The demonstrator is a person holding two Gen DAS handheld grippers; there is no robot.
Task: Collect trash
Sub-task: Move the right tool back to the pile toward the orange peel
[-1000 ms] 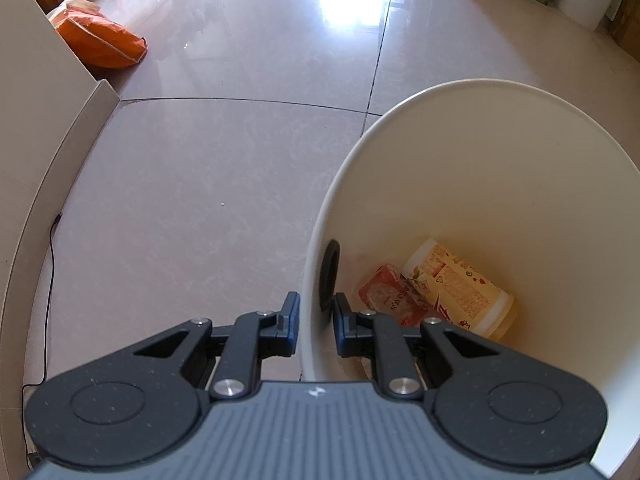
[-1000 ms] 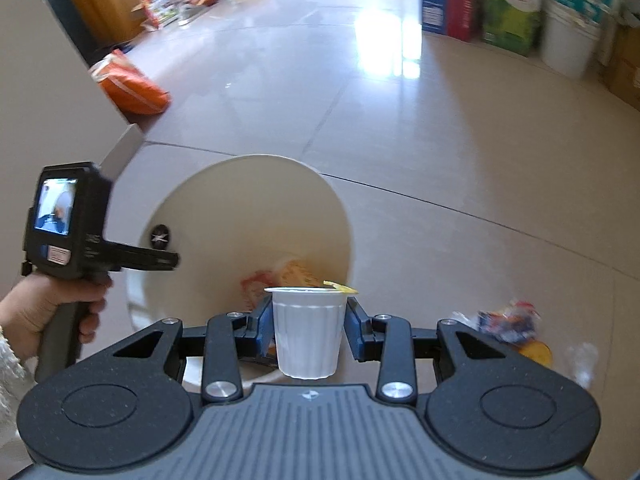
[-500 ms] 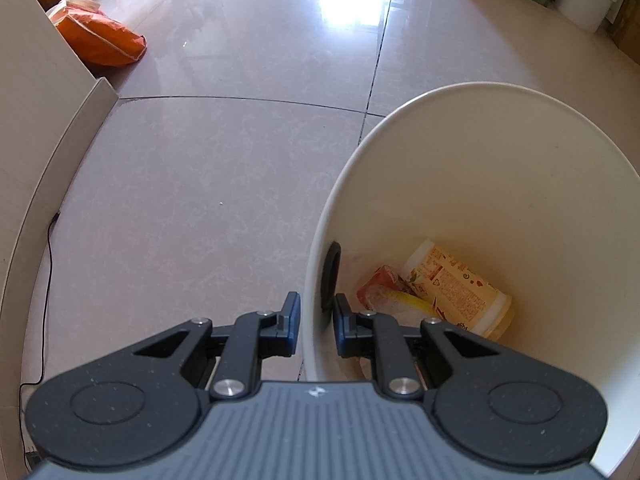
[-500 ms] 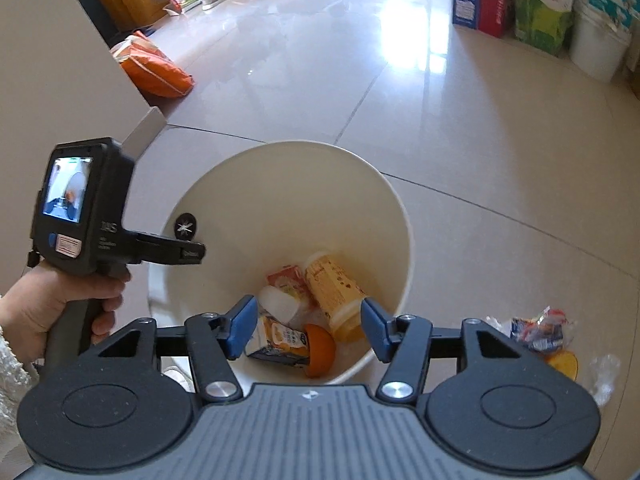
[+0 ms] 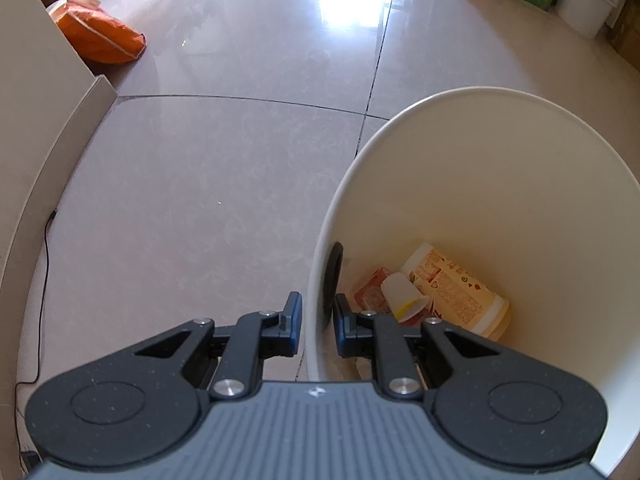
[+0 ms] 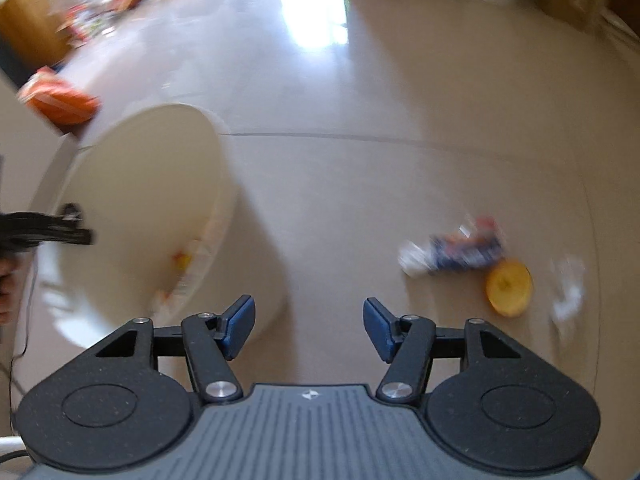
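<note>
Left gripper (image 5: pixel 316 322): its jaws are pinching the near wall of the white bin (image 5: pixel 500 184), one finger outside and one inside, and so are tilting the bin's mouth toward the camera.
Bin contents: a small white cup (image 5: pixel 404 295) is lying on its side just ahead of the inner finger, against a red packet (image 5: pixel 370 287) and a printed tub (image 5: pixel 456 288).
Right gripper (image 6: pixel 309 330): its jaws are opening and nothing is sitting between them; only bare floor (image 6: pixel 360 184) is showing in the gap.
Next trash: a crumpled wrapper (image 6: pixel 460 252), a yellow lid (image 6: pixel 509 288) and a clear scrap (image 6: pixel 566 288) are lying ahead and to the right of the right gripper, close together; the bin is standing to its left.
Picture quality: the right wrist view is smearing, so finer detail of the litter cannot be told.
Step in hand: judging from the empty jaws, the right gripper is going for the next piece.
Doing it well: centring on one piece only, probably the wrapper, the bulkiest and easiest to pinch; bringing the fingertips down to the floor on either side before closing.
Risk: the flat lid is lying just beside the wrapper and may be nudged away.
</note>
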